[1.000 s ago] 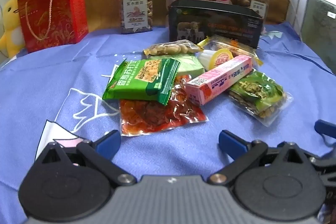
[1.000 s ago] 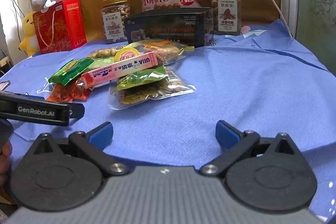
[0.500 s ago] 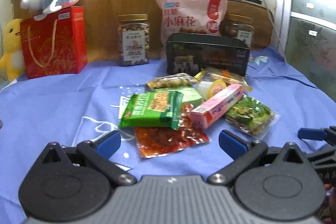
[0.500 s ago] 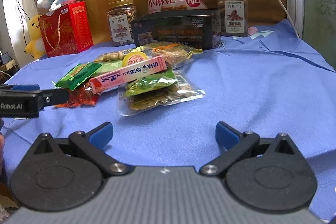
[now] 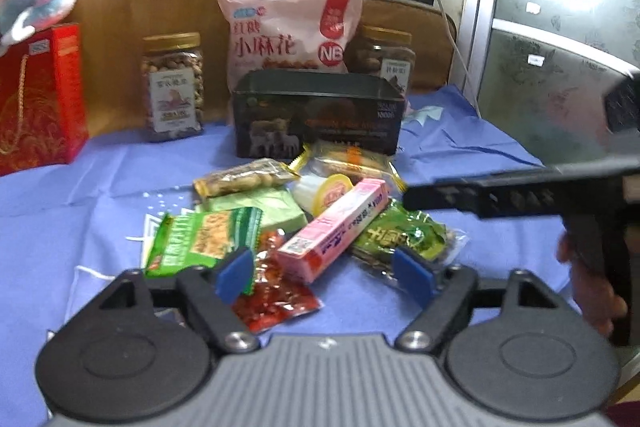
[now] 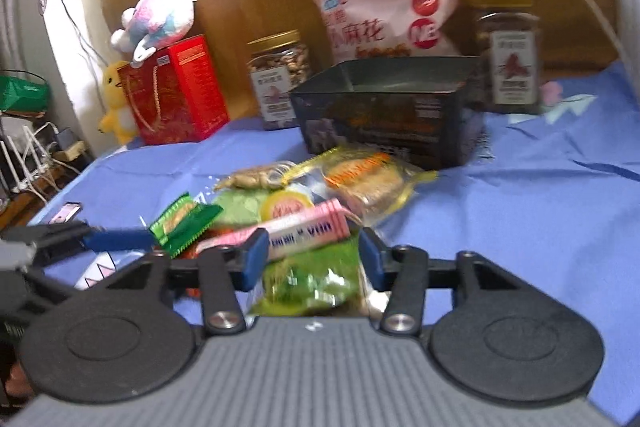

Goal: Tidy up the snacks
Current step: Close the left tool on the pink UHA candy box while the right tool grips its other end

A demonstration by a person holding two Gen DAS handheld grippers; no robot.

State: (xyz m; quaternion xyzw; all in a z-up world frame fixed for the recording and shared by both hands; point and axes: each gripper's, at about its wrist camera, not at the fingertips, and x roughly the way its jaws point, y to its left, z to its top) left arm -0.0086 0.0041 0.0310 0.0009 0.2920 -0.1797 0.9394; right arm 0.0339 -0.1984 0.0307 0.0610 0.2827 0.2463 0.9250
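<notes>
A loose heap of snacks lies on the blue-covered surface (image 5: 80, 195). A pink carton (image 5: 334, 229) lies slantwise on top, one end over a red pouch (image 5: 276, 297), beside a green-wrapped bar (image 5: 202, 237) and a green foil pack (image 5: 400, 237). Behind sit a peanut pack (image 5: 244, 181), a yellow-lidded cup (image 5: 326, 191), seemingly on its side, and an open dark box (image 5: 318, 113).

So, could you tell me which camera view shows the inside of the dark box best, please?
The right wrist view: it looks down past the rim of the dark box into an interior where nothing can be seen. The left wrist view shows mostly its printed front wall and only a thin sliver of the opening, so its contents cannot be judged there.
</notes>
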